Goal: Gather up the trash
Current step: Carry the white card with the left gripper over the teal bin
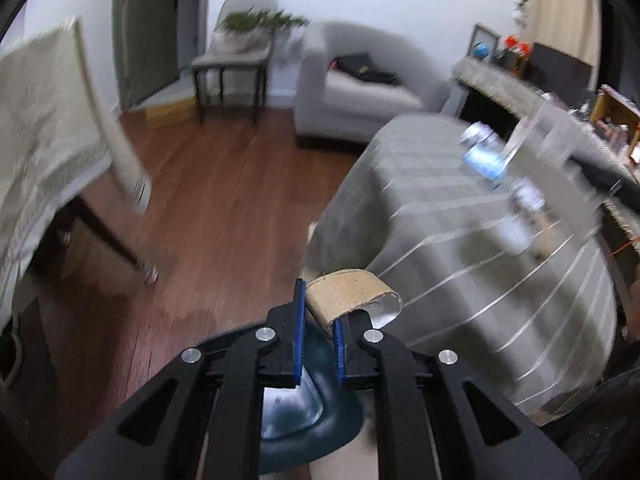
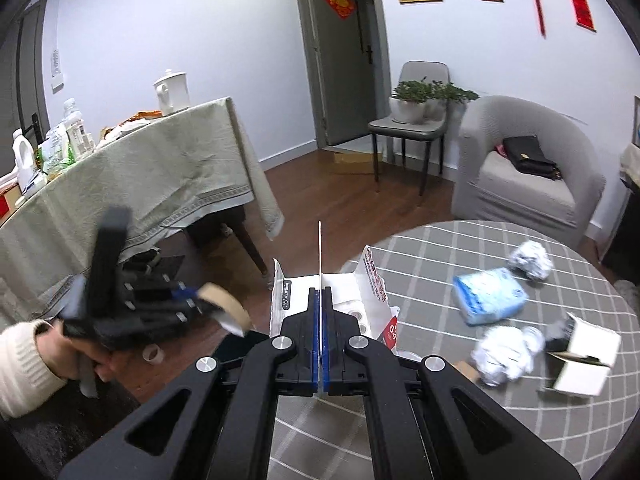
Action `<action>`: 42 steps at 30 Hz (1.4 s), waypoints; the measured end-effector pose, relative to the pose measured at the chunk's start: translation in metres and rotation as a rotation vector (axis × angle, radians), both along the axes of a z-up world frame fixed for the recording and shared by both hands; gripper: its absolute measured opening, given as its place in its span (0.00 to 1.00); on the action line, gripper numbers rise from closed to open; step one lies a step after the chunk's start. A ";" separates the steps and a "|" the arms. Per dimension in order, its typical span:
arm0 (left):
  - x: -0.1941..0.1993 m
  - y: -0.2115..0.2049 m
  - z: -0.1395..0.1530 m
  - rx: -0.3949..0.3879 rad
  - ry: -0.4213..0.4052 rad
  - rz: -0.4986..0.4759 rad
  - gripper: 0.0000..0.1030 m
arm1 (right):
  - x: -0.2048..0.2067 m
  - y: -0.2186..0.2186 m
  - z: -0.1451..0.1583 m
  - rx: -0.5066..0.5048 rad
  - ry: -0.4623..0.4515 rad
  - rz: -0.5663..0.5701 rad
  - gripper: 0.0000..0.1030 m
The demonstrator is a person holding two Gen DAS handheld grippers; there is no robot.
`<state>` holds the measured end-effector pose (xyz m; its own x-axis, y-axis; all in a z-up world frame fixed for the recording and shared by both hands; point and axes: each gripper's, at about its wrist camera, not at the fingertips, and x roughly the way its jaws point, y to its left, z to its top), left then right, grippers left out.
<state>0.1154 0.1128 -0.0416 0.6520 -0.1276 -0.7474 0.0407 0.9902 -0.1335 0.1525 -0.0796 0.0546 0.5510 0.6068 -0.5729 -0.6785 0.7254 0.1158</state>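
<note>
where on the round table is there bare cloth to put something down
Bare cloth on the round table: the far part between the white bag and the upper foil ball, and the near edge under the right gripper. Crowded: the right side, with blue pack, lower foil ball and open box.

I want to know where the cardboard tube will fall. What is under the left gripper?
Under the left gripper, shut on the cardboard tube, sits a dark bin with a clear liner. The gripper covers most of its inside.
</note>
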 end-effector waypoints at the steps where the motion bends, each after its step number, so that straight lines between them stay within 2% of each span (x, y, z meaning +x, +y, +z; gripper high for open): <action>1: -0.001 0.007 -0.011 0.011 0.026 0.012 0.13 | 0.000 0.005 -0.001 -0.001 0.004 0.003 0.01; 7: -0.008 0.035 -0.055 0.034 0.129 0.056 0.13 | 0.002 0.042 -0.009 -0.016 0.040 0.032 0.01; 17: -0.012 0.054 -0.114 0.038 0.292 0.063 0.13 | -0.004 0.098 -0.026 -0.042 0.109 0.113 0.01; 24: -0.016 0.056 -0.137 0.027 0.379 0.029 0.15 | -0.009 0.129 -0.042 -0.077 0.149 0.141 0.01; 27: -0.018 0.058 -0.140 0.028 0.385 0.021 0.25 | -0.012 0.139 -0.048 -0.092 0.164 0.157 0.01; 28: -0.019 0.060 -0.140 0.029 0.384 0.025 0.33 | -0.012 0.143 -0.051 -0.099 0.171 0.160 0.01; 30: -0.020 0.064 -0.137 0.029 0.371 0.033 0.38 | -0.011 0.148 -0.055 -0.108 0.183 0.163 0.01; 32: -0.021 0.070 -0.133 0.016 0.358 0.043 0.52 | -0.009 0.152 -0.059 -0.116 0.196 0.162 0.01; 37: -0.026 0.084 -0.118 0.004 0.298 0.073 0.53 | -0.005 0.158 -0.070 -0.130 0.227 0.153 0.01; 42: -0.036 0.109 -0.095 0.001 0.219 0.147 0.53 | -0.004 0.173 -0.084 -0.161 0.254 0.156 0.01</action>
<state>0.0797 0.2216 -0.1368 0.4862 -0.0424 -0.8728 -0.1334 0.9835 -0.1221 0.1487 0.0932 -0.0295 0.2860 0.5629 -0.7754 -0.7470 0.6378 0.1875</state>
